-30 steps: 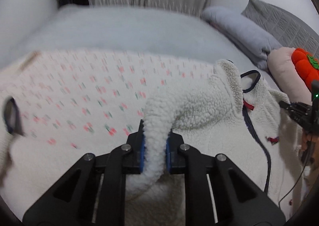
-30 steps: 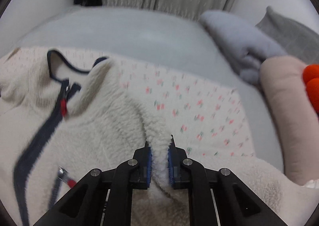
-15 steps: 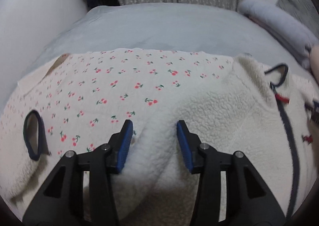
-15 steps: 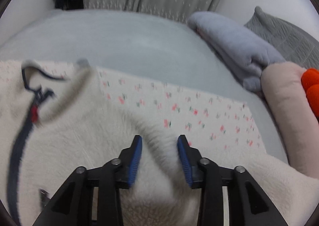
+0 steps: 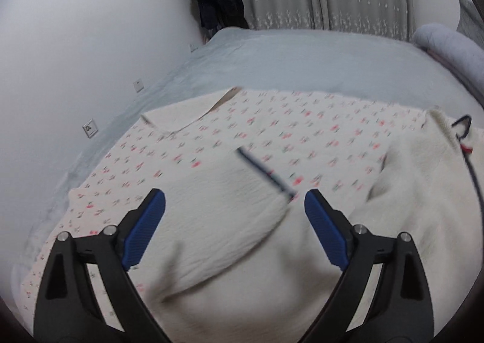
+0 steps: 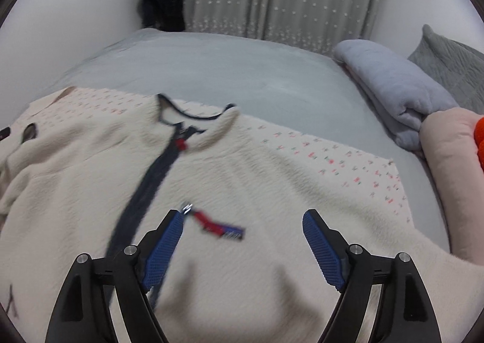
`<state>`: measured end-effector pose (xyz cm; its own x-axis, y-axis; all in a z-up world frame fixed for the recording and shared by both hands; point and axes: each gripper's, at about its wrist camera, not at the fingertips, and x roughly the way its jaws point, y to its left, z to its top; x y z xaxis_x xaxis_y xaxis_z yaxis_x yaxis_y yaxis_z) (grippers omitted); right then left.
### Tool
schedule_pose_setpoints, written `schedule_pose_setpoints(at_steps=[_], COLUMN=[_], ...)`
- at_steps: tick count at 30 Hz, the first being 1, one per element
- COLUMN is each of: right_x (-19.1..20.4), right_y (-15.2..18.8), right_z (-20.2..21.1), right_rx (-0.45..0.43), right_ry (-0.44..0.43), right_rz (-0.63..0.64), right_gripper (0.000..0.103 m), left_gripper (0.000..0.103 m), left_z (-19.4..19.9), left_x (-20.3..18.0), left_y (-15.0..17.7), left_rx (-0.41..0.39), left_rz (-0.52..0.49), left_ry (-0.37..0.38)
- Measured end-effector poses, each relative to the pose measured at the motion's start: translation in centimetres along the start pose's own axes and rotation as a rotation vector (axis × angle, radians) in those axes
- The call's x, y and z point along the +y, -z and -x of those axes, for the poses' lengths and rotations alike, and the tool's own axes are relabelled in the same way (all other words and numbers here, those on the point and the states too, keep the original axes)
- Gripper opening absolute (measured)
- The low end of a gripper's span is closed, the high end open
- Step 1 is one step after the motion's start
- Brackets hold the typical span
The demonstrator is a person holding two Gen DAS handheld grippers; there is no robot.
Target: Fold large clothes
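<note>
Now cream fleece jacket on cherry-print blanket, bed.

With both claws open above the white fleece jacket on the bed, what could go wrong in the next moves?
1. The left claw, just opened and holding nothing, hovers over the sleeve; a deep grasp may also pinch the cherry-print sheet beneath.
2. The right claw, also just opened and empty, is near the zipper pull, which could snag.
3. The fleece jacket looks wrinkled, so folding now may be uneven.
</note>
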<state>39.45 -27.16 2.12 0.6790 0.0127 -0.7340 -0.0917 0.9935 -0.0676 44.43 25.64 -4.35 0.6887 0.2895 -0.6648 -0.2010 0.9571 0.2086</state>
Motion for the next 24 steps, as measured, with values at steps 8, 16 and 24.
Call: schedule_pose_setpoints(at_steps=[8, 16, 24], right_x=[4.5, 8.2, 10.7], right_y=[3.5, 4.2, 4.6], right_z=[2.1, 4.0, 3.4], right_rx=[0.079, 0.091, 0.102], right_ry=[-0.073, -0.052, -0.129], right_rz=[0.049, 0.143, 0.089], right_gripper=[0.083, 0.083, 0.083], left_gripper=[0.072, 0.011, 0.004], left_z=[-3.2, 4.5, 7.8], left_x=[1.4, 12.8, 25.5], left_y=[2.3, 2.7, 15.5], left_rx=[0.111, -0.133, -0.131], left_rz=[-0.089, 0.370, 0.625], left_ry=[0.003, -0.035, -0.352])
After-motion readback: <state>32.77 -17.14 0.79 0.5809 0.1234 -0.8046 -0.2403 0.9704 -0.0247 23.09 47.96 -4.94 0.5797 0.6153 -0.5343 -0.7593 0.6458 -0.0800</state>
